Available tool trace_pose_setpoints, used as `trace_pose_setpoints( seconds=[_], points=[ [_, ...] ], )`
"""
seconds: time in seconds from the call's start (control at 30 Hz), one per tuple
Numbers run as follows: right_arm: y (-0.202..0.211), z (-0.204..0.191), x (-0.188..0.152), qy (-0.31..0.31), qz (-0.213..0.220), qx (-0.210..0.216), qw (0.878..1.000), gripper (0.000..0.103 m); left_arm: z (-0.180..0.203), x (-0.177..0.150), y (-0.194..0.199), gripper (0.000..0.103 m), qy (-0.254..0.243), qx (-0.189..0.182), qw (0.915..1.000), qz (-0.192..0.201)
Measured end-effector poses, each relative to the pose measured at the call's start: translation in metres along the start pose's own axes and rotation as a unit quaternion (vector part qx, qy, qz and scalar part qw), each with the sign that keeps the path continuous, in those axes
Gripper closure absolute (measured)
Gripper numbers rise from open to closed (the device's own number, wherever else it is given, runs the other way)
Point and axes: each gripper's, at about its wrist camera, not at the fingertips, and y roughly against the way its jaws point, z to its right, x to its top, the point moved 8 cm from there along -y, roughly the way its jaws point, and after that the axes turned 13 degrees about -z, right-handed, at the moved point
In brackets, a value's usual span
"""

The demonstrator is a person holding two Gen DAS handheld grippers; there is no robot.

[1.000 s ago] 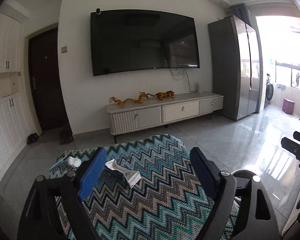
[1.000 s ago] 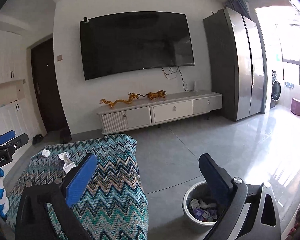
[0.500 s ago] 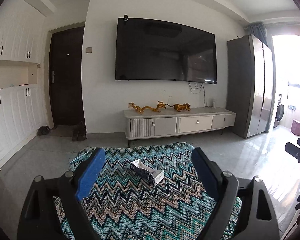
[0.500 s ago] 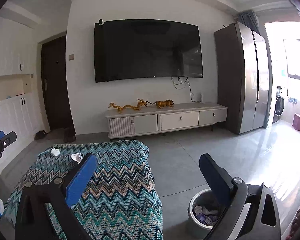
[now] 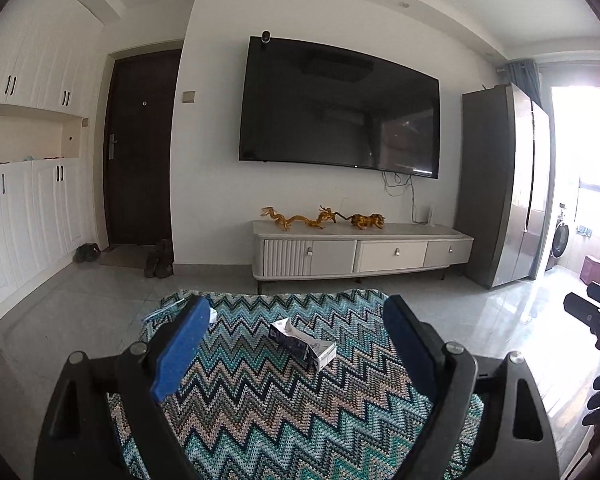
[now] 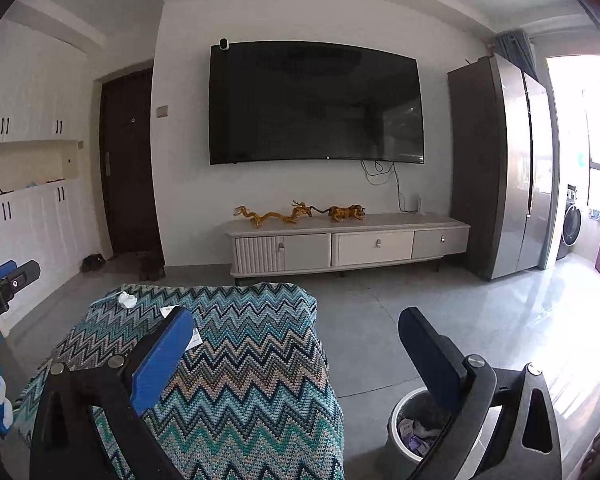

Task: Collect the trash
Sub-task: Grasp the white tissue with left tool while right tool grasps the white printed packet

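The left hand-held gripper (image 5: pixel 296 340) points forward and slightly downward, jaws spread wide with nothing between the blue pads (image 5: pixel 180 350). The right hand-held gripper (image 6: pixel 300 354) is held the same way (also tipped a little down), jaws wide apart and empty, its tip visible at the left view's right edge.

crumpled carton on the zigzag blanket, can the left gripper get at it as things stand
Probably yes. The crumpled carton lies alone on the zigzag blanket, ahead of the left gripper, whose jaws stand wide and empty, with nothing between.
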Motion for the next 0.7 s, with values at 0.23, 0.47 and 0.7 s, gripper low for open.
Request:
trace_pose_setpoints(
  seconds=[0.23, 0.47, 0.7],
  points=[
    [-0.023, -0.018, 0.001, 0.01, -0.018, 0.035, 0.999, 0.0, -0.013, -0.006, -0.031, 0.015, -0.005, 0.0, 0.9992, -0.041],
    [-0.065, -0.049, 0.001, 0.048, -0.061, 0.076, 0.994, 0.0, -0.067, -0.021, -0.076, 0.015, 0.02, 0.025, 0.9961, -0.082],
    [-0.141, -0.101, -0.004, 0.091, -0.127, 0.146, 0.977, 0.0, -0.133, -0.042, -0.138, 0.015, 0.057, 0.054, 0.9855, -0.15]
  ],
)
